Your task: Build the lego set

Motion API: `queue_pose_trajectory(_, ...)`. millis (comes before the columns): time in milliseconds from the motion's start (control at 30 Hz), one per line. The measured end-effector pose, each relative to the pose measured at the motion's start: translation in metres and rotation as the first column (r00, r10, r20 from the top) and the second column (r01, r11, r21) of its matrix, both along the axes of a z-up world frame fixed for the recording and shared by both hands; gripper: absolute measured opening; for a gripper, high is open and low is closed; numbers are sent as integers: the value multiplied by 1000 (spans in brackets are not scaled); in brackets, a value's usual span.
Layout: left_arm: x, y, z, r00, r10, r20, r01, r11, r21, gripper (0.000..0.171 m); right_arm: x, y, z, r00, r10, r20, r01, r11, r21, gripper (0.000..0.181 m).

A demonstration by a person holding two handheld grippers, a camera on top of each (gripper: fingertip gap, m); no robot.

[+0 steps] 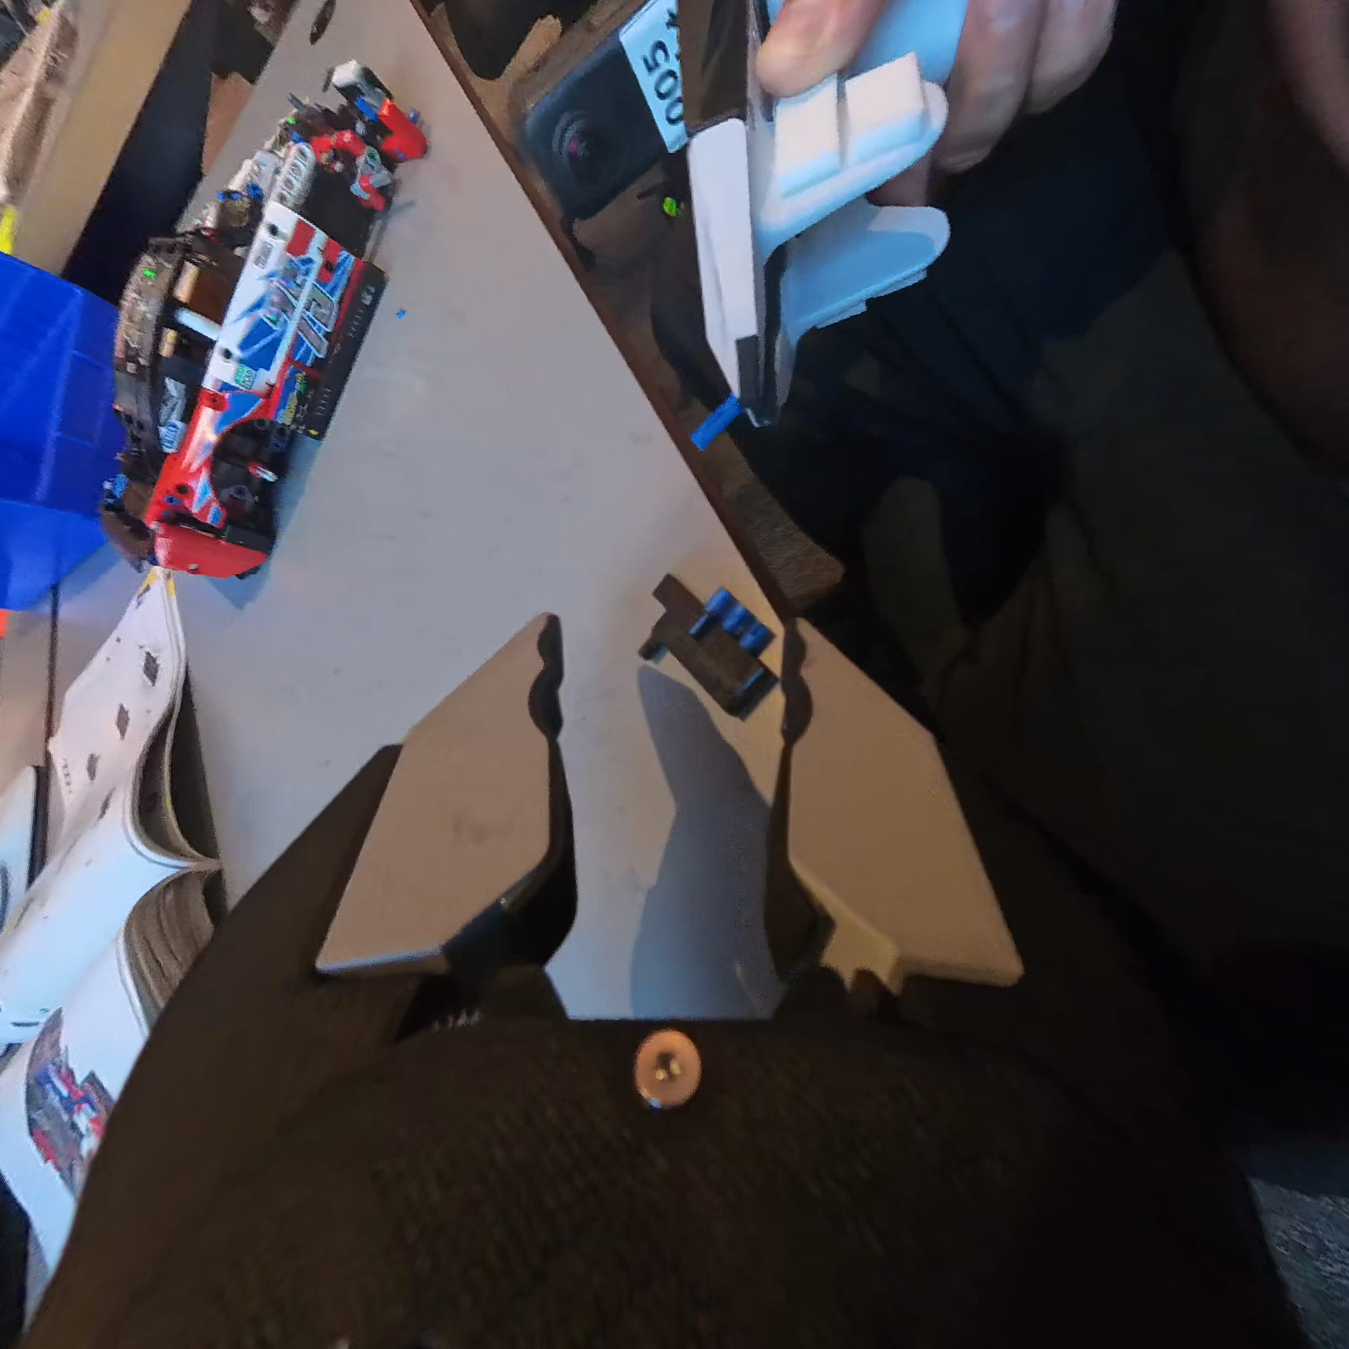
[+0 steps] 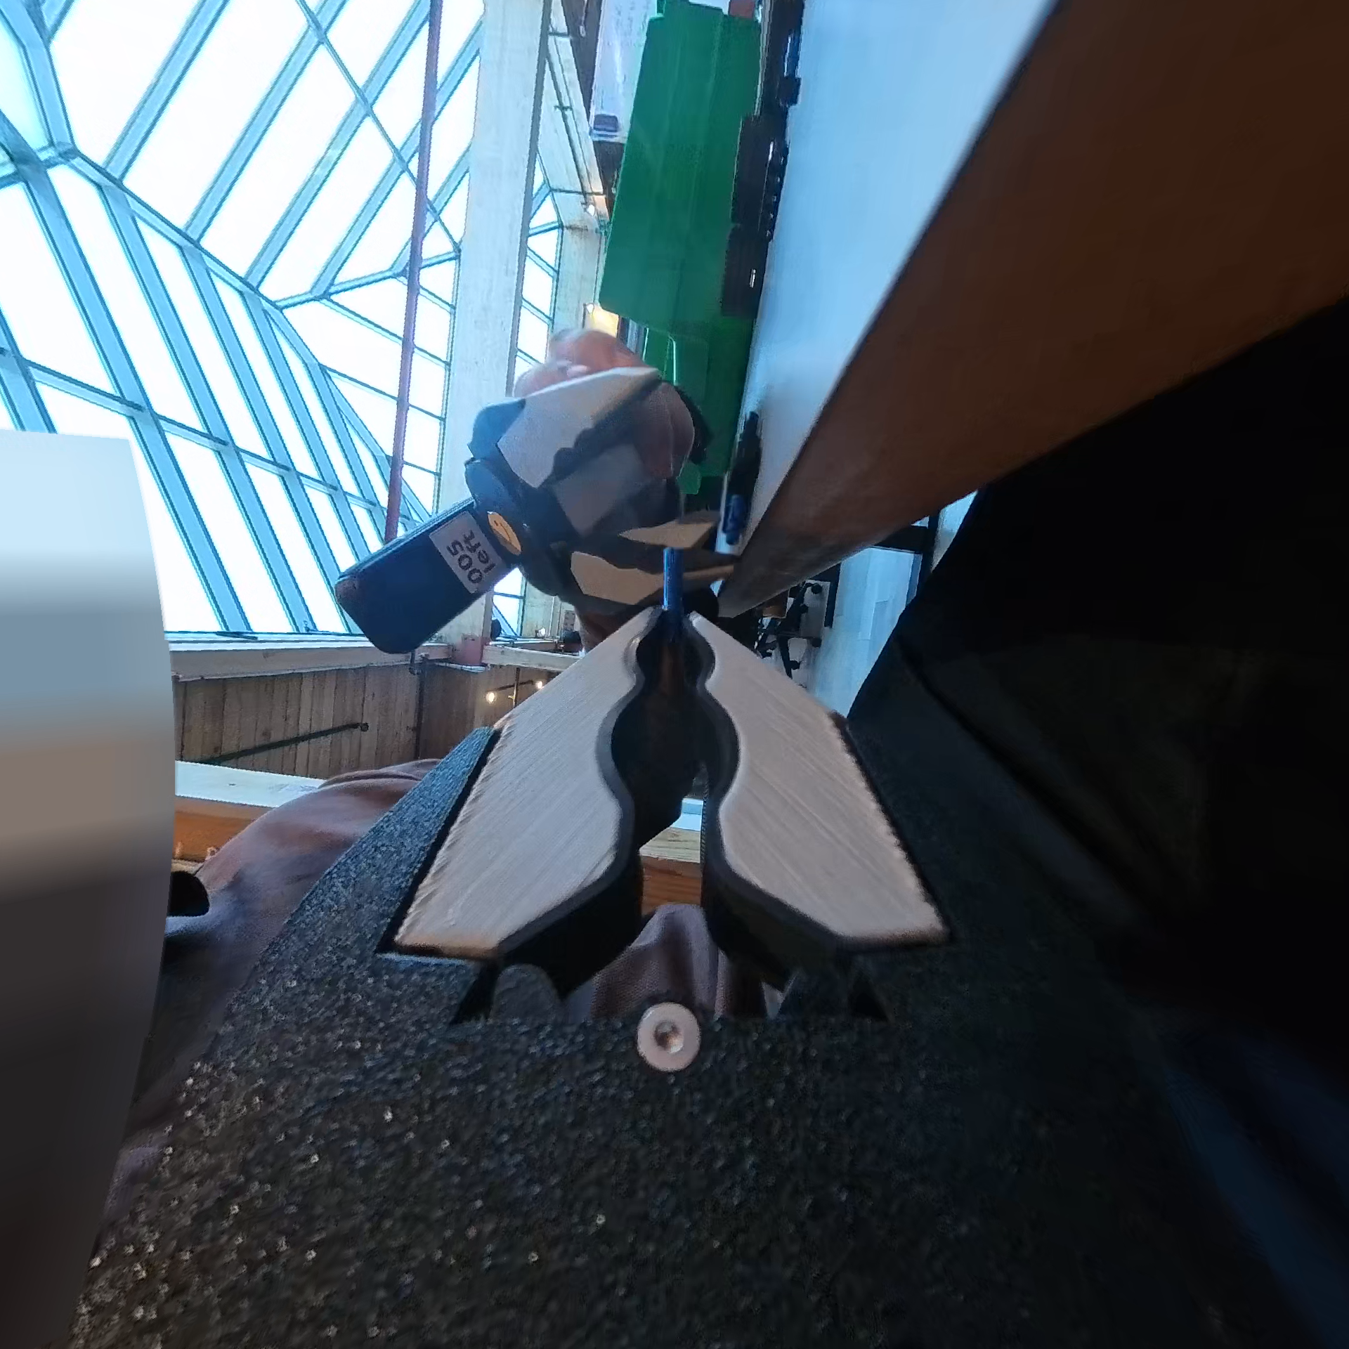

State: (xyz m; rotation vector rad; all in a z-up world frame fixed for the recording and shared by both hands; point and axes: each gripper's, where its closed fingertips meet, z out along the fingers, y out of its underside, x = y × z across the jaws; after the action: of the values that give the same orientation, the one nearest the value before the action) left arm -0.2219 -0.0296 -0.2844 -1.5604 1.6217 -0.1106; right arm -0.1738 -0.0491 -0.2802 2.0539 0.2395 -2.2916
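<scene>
**A:** Pale tabletop runs diagonally here, its brown edge close by on the right, and past that edge it's just dark, can't make anything out. What's the left gripper doing?

**B:** Its jaws are apart with nothing between them, bare table showing in the gap. Just ahead of the tips, right at the table edge, lies a small dark lego piece with blue pins.

**A:** And the right gripper?

**B:** Off the table past the edge, jaws pinched together on a thin blue pin. Only a short stub pokes out beyond the tips, the rest is hidden. The hand holding it is cut off at the top.

**A:** Where's the build?

**B:** The red, white and blue lego car sits well apart on the far left, by a blue bin that's mostly out of frame. An open instruction booklet lies lower left, partly cut off. Lots of open table between the car and the small piece.
</scene>
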Motion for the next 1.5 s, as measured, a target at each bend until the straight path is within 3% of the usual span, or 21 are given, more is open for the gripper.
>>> queue_pose_trajectory(200, -3, -6, -4, 999, 36, -22, -37, 997, -67, 66, 3, 1, 4, 1000, -3, -9, 3, 1000, 9, 3)
queue_pose_trajectory(333, -3, 10, 25, 957, 150, 249, -132, 987, -87, 67, 5, 3, 6, 1000, -15, -21, 16, 1000, 4, 3)
queue_pose_trajectory(467, -28, 37, 57, 838, 258, 481, -293, 956, -2, 58, 8, 8, 13, 997, -49, -56, 50, 999, 7, 3)
queue_pose_trajectory(567, -51, 49, 79, 739, 290, 608, -386, 922, 29, 44, 11, 15, 24, 992, -101, -79, 108, 989, 96, 2)
queue_pose_trajectory(667, -69, 48, 98, 619, 262, 740, -378, 926, -11, 45, 10, 16, 39, 991, -100, -93, 122, 954, 272, 3)
queue_pose_trajectory(733, -85, 49, 112, 484, 256, 837, -386, 921, -59, 42, 7, 15, 46, 993, -79, -88, 107, 920, 377, 4)
queue_pose_trajectory(800, -94, 52, 114, 432, 283, 856, -396, 913, -102, 45, 4, 17, 46, 995, -71, -72, 96, 893, 440, 4)
queue_pose_trajectory(1000, -81, 52, 105, 518, 284, 807, -378, 922, -83, 45, 3, 40, 40, 994, -106, -27, 104, 837, 537, 3)
queue_pose_trajectory(1500, -82, 52, 106, 508, 282, 814, -369, 925, -90, 34, 9, 44, 50, 992, -117, -43, 122, 837, 533, 4)
